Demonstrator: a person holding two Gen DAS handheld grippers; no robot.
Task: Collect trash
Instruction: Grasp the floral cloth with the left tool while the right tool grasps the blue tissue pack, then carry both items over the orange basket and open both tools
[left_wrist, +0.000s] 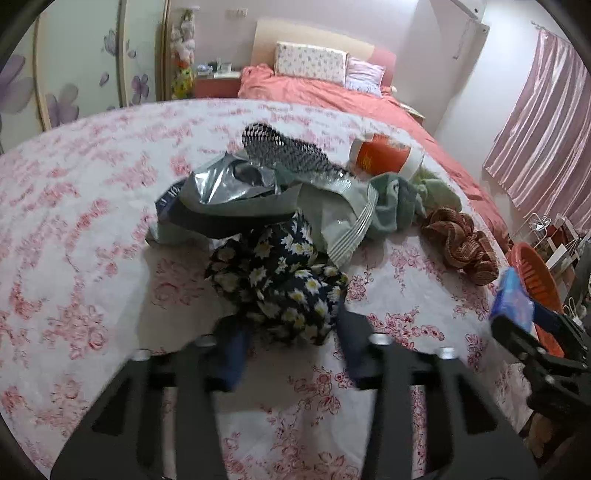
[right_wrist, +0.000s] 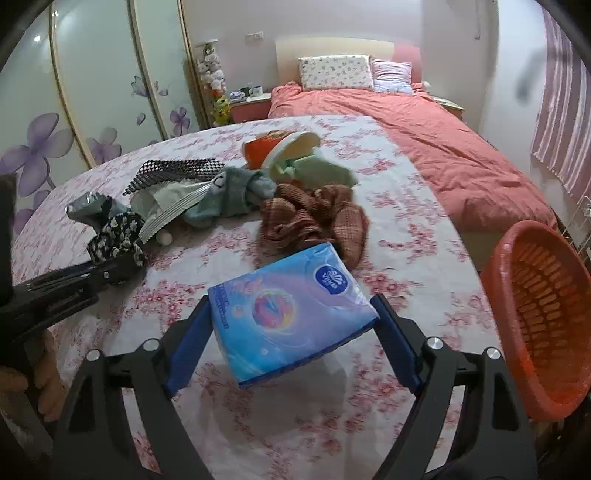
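A dark daisy-print cloth (left_wrist: 284, 280) lies bunched on the floral tablecloth (left_wrist: 92, 229). My left gripper (left_wrist: 293, 350) has a blue pad against each side of its near end. The right wrist view shows the same gripper (right_wrist: 125, 266) pinching that cloth (right_wrist: 118, 236). My right gripper (right_wrist: 293, 306) is shut on a blue tissue pack (right_wrist: 291, 314) and holds it just above the table. A crumpled silver wrapper (left_wrist: 221, 181) and an orange-and-white cup (left_wrist: 384, 155) on its side lie further back in the pile.
A black-and-white mesh piece (left_wrist: 280, 147), a green cloth (left_wrist: 395, 199) and a brown knitted cloth (right_wrist: 314, 218) lie around the pile. An orange plastic basket (right_wrist: 535, 295) stands at the table's right edge. A bed (right_wrist: 424, 136) is behind, and a person's hand (right_wrist: 48, 376) is at lower left.
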